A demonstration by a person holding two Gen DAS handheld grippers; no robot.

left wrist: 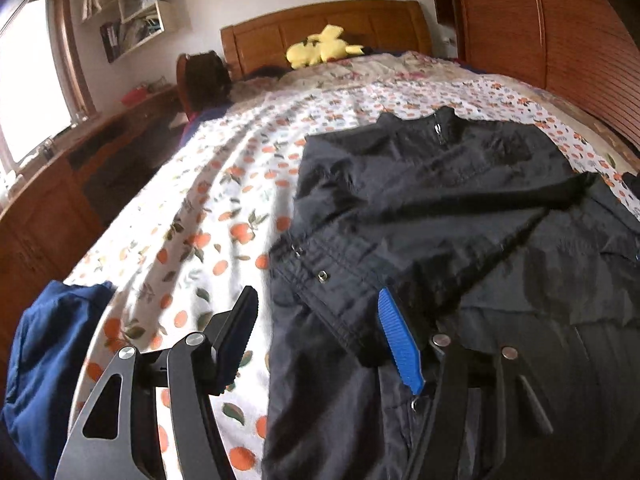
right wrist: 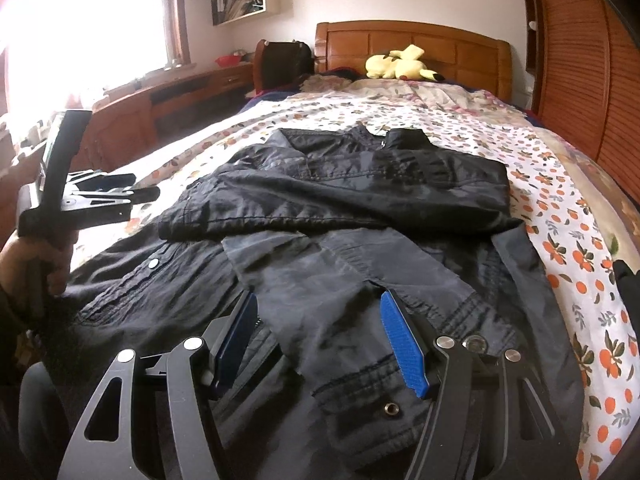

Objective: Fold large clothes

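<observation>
Black jacket (right wrist: 360, 216) on white, orange-fruit-print bedsheet (right wrist: 560, 216); yellow plush toy (right wrist: 400, 66).

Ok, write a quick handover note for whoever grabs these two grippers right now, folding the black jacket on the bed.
Left gripper: open, nothing between its fingers, at the jacket's left edge.
Right gripper: open, over the jacket's lower half, holding nothing.
Black jacket: lies on the orange-print bedspread, collar toward the headboard, both sleeves folded across the body.
Done: sleeves in.
Left: probably fold the lower half up toward the collar and smooth it.
Blue garment lies at the left of the bed, untouched.
</observation>
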